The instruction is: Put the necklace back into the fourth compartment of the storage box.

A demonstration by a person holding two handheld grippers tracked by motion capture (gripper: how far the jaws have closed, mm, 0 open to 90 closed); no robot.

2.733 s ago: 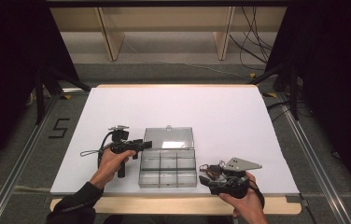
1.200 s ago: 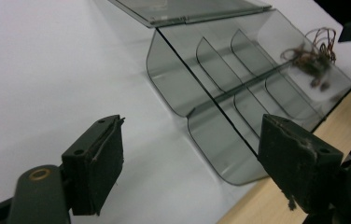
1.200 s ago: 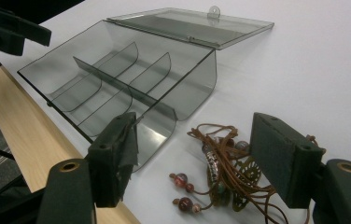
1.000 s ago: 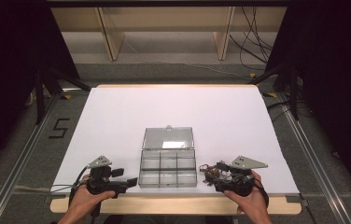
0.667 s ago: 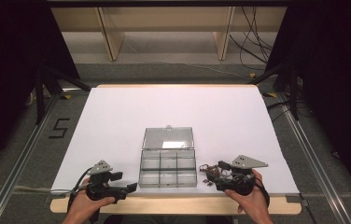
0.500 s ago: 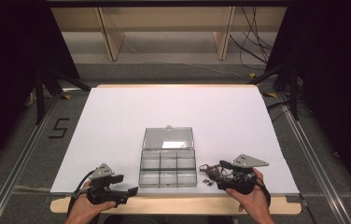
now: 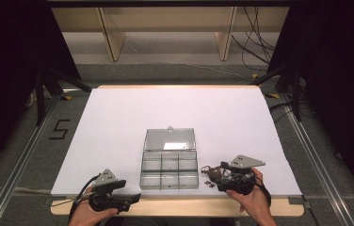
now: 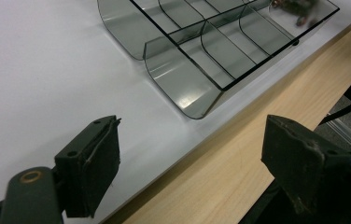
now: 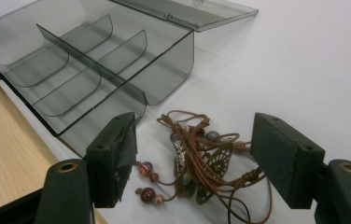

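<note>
A smoky, see-through plastic box (image 7: 169, 165) sits near the middle of the near half of the table, its hinged lid (image 7: 170, 139) thrown back flat on the far side. Thin curved dividers cut the tray into small compartments with rounded floors, all glossy and bare. Just right of the box lies a tangle of brown leather cord necklace (image 9: 200, 163) strung with round reddish and blue beads and a flat pierced metal pendant; it rests on the table, close to the box's right wall but outside it.

The right gripper (image 9: 194, 161) lies low over the table with its black jaws spread wide, one on each side of the necklace, the pads not pressing on it. The left gripper (image 8: 190, 158) is at the near left edge, jaws likewise spread with nothing between them, aimed along the near wall of the box.

The table (image 7: 118, 117) is covered by a smooth white sheet with a pale wooden edge (image 7: 180, 205) showing along the near side. Around it lie grey carpet, metal rails, dark curtains, and wooden shelf legs with loose cables (image 7: 255, 44) at the far end.
</note>
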